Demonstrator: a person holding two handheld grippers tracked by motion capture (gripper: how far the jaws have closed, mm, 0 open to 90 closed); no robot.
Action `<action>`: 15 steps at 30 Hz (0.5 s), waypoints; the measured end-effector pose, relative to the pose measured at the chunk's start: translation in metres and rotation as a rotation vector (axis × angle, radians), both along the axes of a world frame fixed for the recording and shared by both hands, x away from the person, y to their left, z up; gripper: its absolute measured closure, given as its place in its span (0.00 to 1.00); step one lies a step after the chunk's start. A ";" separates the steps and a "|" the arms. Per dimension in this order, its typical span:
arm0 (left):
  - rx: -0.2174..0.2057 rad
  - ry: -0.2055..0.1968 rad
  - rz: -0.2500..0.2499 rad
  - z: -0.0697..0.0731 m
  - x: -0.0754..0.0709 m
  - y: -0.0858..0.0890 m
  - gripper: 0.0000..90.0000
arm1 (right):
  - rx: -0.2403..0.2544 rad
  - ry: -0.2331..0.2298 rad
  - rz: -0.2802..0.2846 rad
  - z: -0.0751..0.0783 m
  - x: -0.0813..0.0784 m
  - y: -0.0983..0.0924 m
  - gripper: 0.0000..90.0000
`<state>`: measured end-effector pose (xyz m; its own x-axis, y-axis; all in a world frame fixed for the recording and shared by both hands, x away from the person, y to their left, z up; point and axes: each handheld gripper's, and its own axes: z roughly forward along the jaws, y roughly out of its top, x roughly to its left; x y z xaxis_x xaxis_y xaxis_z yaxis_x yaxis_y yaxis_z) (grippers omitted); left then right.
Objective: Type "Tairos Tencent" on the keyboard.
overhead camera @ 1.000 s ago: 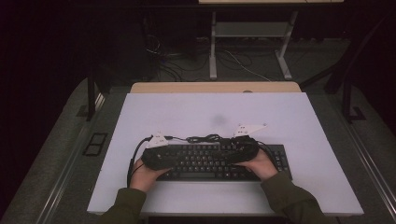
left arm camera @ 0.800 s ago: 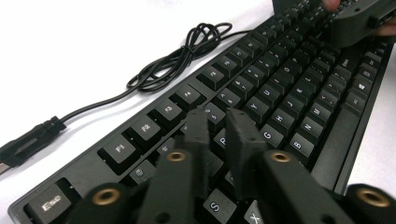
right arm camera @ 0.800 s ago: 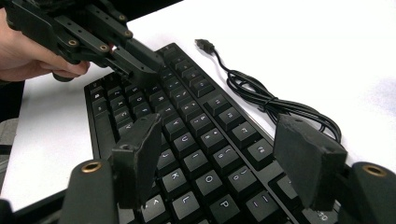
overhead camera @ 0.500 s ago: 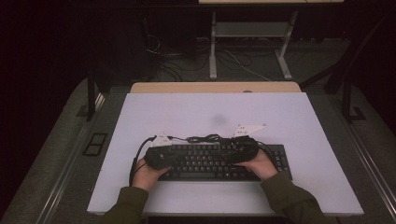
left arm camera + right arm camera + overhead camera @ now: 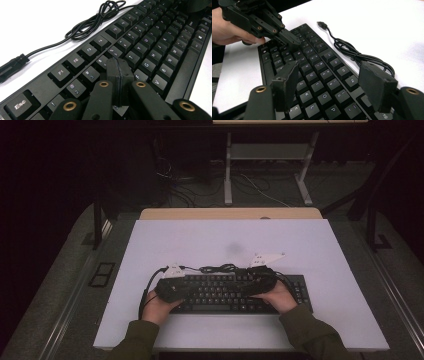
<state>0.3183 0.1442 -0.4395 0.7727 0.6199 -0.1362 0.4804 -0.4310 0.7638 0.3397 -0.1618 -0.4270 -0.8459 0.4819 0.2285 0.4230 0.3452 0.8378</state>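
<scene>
Left gripper jaws just closed since earlier frame; now pressed flat together, nothing between, tip over keyboard's left-side letter keys near R/F. Both hands unmoved. Right gripper: jaws spread wide, empty, hovering above right-side letter keys. Keyboard: black, flat on white table, near edge, centred. Keyboard cable: black, loosely bunched on table just beyond far edge, plug lying free.

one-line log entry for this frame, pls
scene: black keyboard on white table | left gripper: shut, tip over upper-left keys, nothing held | right gripper: open above right-side keys | cable: coiled behind keyboard
</scene>
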 end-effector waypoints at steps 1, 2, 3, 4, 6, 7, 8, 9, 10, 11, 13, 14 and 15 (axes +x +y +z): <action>-0.001 0.001 0.001 0.000 0.000 0.000 0.99 | 0.000 0.000 -0.001 0.000 0.000 0.000 0.36; -0.002 0.000 -0.001 0.000 0.000 0.000 0.99 | 0.001 0.000 -0.001 0.000 0.000 0.000 0.36; -0.004 0.003 -0.001 0.001 0.000 0.001 0.99 | 0.001 0.000 -0.001 0.000 0.000 0.000 0.36; -0.009 0.003 0.001 0.001 0.000 0.001 0.99 | 0.001 -0.001 -0.002 0.000 0.000 0.000 0.36; -0.006 0.000 -0.005 0.002 0.000 0.002 0.99 | 0.003 -0.004 -0.002 0.001 0.000 0.000 0.36; -0.022 0.001 0.001 0.002 0.000 0.002 0.99 | 0.004 -0.003 -0.003 0.001 0.001 0.000 0.36; -0.014 -0.004 -0.003 0.004 0.000 0.002 0.99 | 0.006 0.001 -0.004 0.001 0.001 0.000 0.36; -0.018 -0.004 0.000 0.004 0.000 0.003 0.99 | 0.007 0.001 -0.004 0.001 0.001 0.000 0.36; -0.018 -0.005 -0.001 0.004 0.000 0.003 0.99 | 0.008 0.002 -0.004 0.001 0.001 0.000 0.36; -0.022 -0.006 0.000 0.005 0.000 0.004 0.99 | 0.009 0.003 -0.006 0.001 0.001 0.000 0.36; -0.033 -0.011 0.005 0.006 -0.001 0.004 0.99 | 0.011 0.005 -0.005 0.001 0.001 0.000 0.36; -0.028 -0.014 -0.002 0.007 -0.001 0.005 0.99 | 0.011 0.006 -0.005 0.001 0.001 0.001 0.36; -0.037 -0.012 0.003 0.007 -0.001 0.004 0.98 | 0.011 0.006 -0.004 0.000 0.001 0.001 0.36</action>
<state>0.3170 0.1486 -0.4326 0.7723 0.6173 -0.1497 0.4724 -0.4007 0.7851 0.3404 -0.1607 -0.4265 -0.8425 0.4827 0.2390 0.4297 0.3347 0.8387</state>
